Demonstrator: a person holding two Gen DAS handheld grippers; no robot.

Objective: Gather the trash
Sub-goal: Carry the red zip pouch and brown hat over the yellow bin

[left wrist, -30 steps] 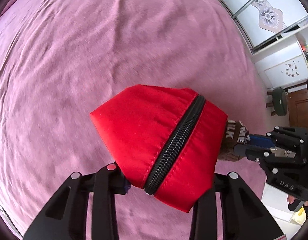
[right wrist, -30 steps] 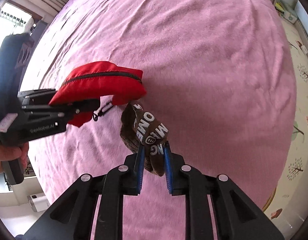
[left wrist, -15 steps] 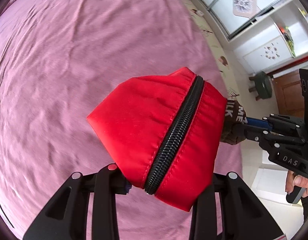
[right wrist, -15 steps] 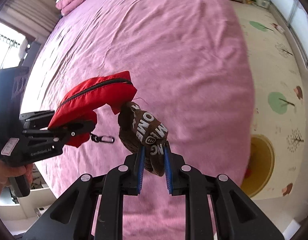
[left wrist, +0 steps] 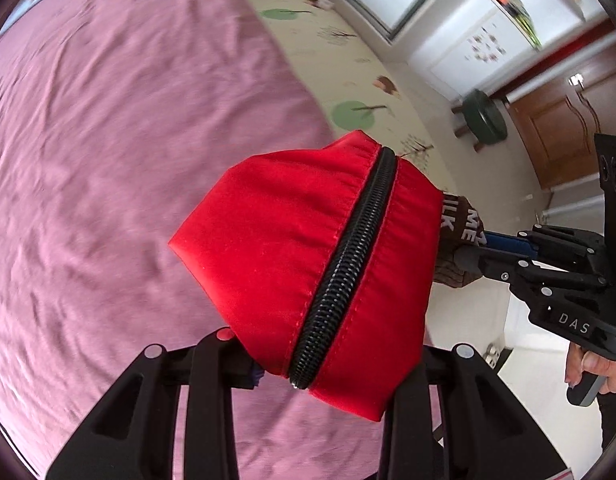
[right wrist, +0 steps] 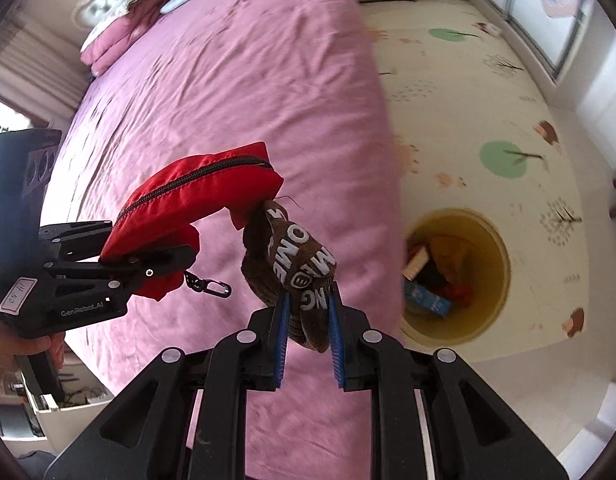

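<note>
Over bed edge | left tool (right wrist: pixel 147 260) grips red pouch (left wrist: pixel 308 264); right tool (right wrist: pixel 308 320) grips brown sock (right wrist: pixel 291 256); bin (right wrist: pixel 456 276) only in right view

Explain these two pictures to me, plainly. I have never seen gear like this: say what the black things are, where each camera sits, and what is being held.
There is no robot here. A person holds a hand-operated gripper in each hand, and each gripper carries a wide-angle camera looking forward along its two fingers. That is why black fingers fill the bottom of both pictures.

In the left camera's picture, the left gripper is clamped on a red zipped pouch. In the right camera's picture, the right gripper pinches a brown knitted item with white lettering between its blue pads.

Each camera also sees the other gripper off to the side. Both things are held in the air above a bed with a pink cover. On the floor beside the bed stands a yellow bin with trash already inside.
</note>
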